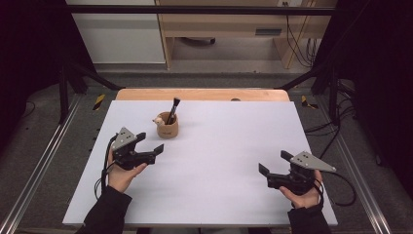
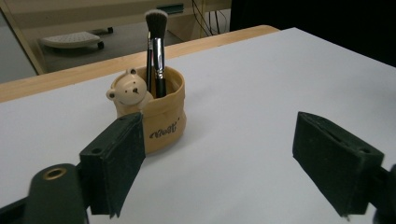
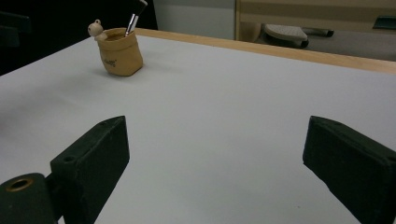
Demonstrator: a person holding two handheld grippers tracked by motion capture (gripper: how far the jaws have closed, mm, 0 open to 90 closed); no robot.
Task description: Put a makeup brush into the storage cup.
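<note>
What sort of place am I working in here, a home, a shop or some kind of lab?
Most likely a lab or test workspace. The white table sits inside a black metal frame, loose cables hang by wooden furniture behind, and the one prop is a bear pot holding a makeup brush.

The brush pot [image 2: 163, 116] is tan with dark lettering, and a cream bear figure [image 2: 129, 91] sits at its rim. The makeup brush [image 2: 156, 42] has black bristles, a silver ferrule and a black handle. The table mat [image 1: 219, 161] is plain pale lilac-white, edged by light wood.
</note>
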